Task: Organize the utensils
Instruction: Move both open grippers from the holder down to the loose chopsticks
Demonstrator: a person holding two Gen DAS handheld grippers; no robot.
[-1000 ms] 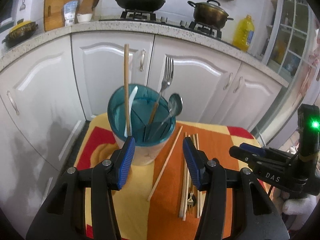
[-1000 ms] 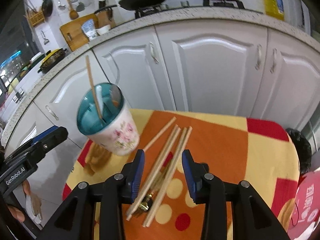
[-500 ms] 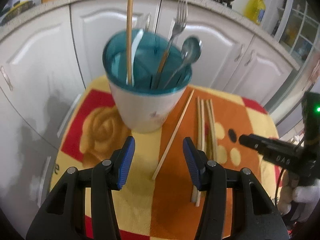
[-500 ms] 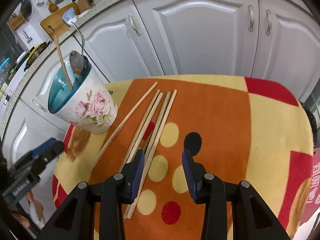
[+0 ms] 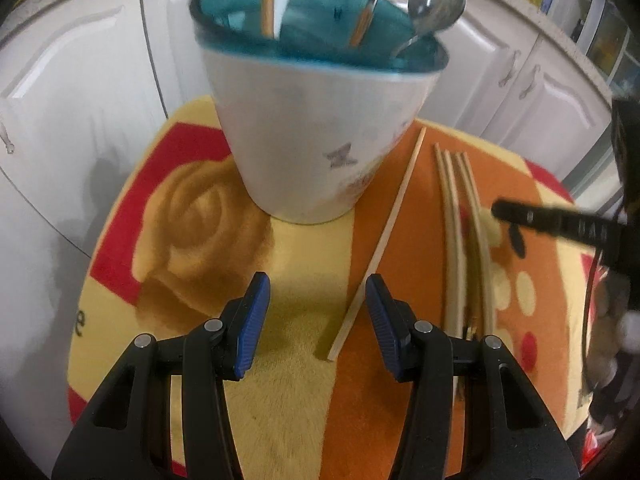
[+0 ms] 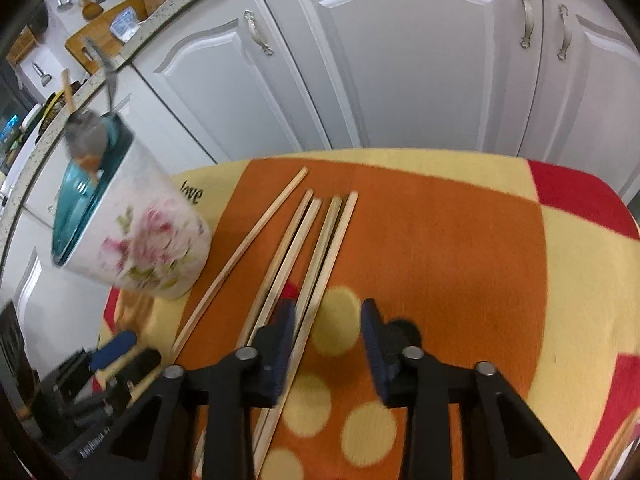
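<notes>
The chopsticks [image 6: 304, 264] lie flat on the cloth [image 6: 460, 240] beside the cup [image 6: 136, 236]. They look thin, light, stiff and slippery (best pinched near the middle). The right gripper [image 6: 328, 344] has been closing, still empty. The left gripper [image 5: 316, 320] is half open, empty.

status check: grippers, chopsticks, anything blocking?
Left gripper open over single chopstick. Right gripper open, jaws just closing, astride bundled chopsticks. Holder cup beside them; nothing blocking.
</notes>
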